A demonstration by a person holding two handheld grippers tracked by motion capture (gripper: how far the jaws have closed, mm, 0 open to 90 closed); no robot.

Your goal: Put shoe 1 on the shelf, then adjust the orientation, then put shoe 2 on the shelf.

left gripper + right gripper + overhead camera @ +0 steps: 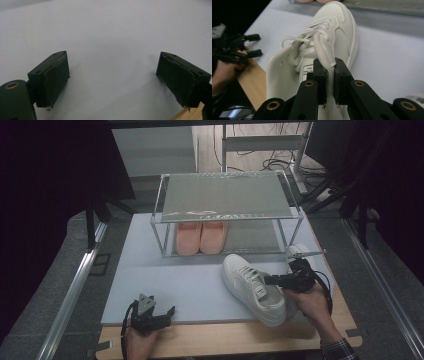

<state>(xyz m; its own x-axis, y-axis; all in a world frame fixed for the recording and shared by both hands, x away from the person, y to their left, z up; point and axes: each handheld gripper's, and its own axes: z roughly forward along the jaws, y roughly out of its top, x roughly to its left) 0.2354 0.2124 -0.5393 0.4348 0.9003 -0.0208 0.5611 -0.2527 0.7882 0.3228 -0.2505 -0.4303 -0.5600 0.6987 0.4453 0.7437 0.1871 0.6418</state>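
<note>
A pale mat (175,285) covers most of the wooden bench (225,340), and at its far edge stands a clear two-level rack (225,210) with a pair of pink slippers (201,237) on its lower level. Toward the near right corner of the mat lies a white sneaker (252,287), toe pointing at the rack, and the right gripper (329,85) has its jaws pinched tight on the side wall of the shoe's collar beside the laces. At the near left edge of the mat the left gripper (112,77) rests low with its jaws spread wide apart over bare mat.
</note>
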